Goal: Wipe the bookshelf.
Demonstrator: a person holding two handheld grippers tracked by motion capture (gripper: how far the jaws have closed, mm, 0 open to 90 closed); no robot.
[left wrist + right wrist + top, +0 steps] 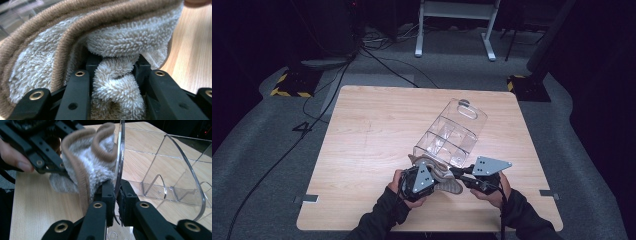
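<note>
From above, a clear plastic box (451, 134) with inner dividers lies tipped on its side on the wooden bench (362, 150), its open mouth turned toward the person. A beige towel (439, 175) sits bunched just at that mouth, between the two hands. The left tongs (428, 176) reach into the towel from the left, and the right tongs (460, 172) meet the near edge of the box from the right. In the left gripper view, the left tongs (113, 65) are closed down on a twisted fold of the towel (120, 37), which fills the gap between the jaws and spreads over them; bare bench (195, 50) shows at the right. In the right gripper view, the right tongs (116, 188) are pinched tight on the thin clear wall of the box (175, 170), with the towel (90, 162) touching that wall just to the left and the left tongs (53, 168) gripping the towel's far side.
</note>
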